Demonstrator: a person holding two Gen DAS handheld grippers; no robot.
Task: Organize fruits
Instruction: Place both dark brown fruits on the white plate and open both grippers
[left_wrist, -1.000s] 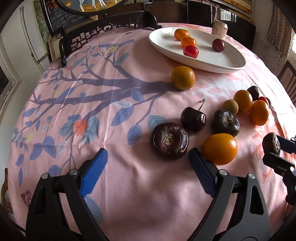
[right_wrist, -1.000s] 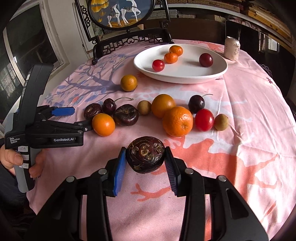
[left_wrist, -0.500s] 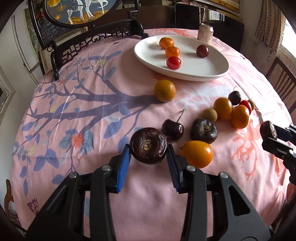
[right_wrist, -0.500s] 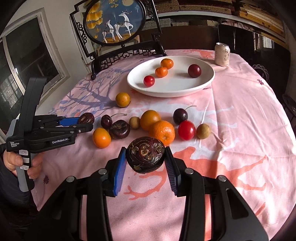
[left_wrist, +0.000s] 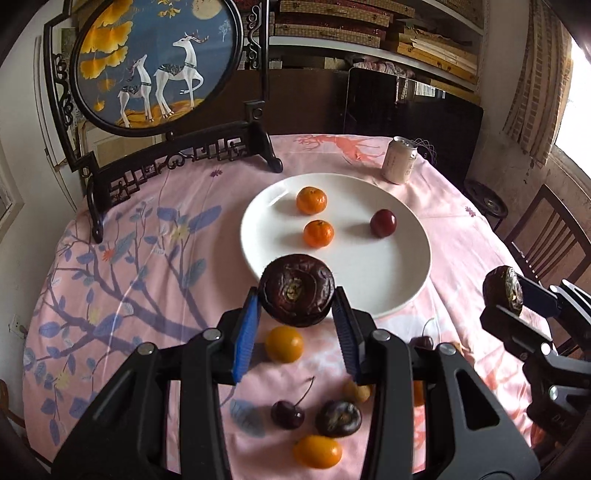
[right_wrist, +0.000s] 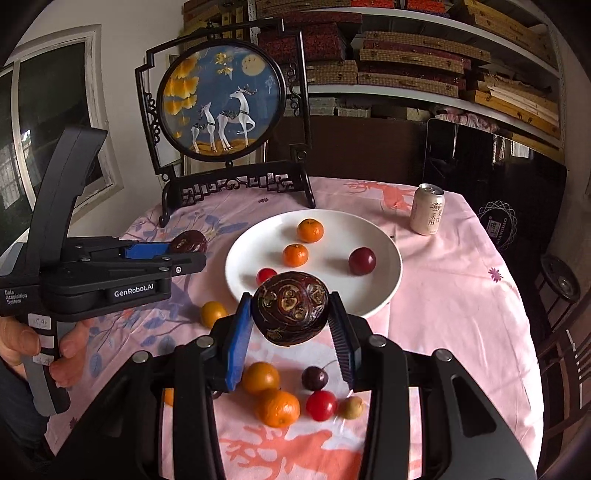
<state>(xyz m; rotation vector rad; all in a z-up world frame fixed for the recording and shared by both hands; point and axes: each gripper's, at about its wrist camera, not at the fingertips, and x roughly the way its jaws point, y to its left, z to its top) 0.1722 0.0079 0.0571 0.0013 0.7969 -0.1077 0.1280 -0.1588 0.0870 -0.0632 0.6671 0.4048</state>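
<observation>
My left gripper (left_wrist: 295, 325) is shut on a dark purple passion fruit (left_wrist: 296, 295), held above the table near the front edge of the white plate (left_wrist: 399, 280). My right gripper (right_wrist: 291, 332) is shut on a second dark passion fruit (right_wrist: 290, 308), also lifted near the plate (right_wrist: 384, 280). The plate holds two mandarins (left_wrist: 311, 200), a dark plum (left_wrist: 383, 223) and a small red fruit (right_wrist: 266, 275). Loose fruit lies on the pink cloth below: oranges (left_wrist: 284, 343), a cherry (left_wrist: 288, 414), another passion fruit (left_wrist: 338, 419).
A drink can (left_wrist: 399, 165) stands behind the plate. A framed deer screen on a black stand (left_wrist: 159, 62) sits at the table's back left. A wooden chair (left_wrist: 546, 236) is at the right. The left gripper body shows in the right wrist view (right_wrist: 88, 273).
The left gripper closed on its passion fruit and lifted it. Both grippers rose and moved forward toward the plate with their fruits.
</observation>
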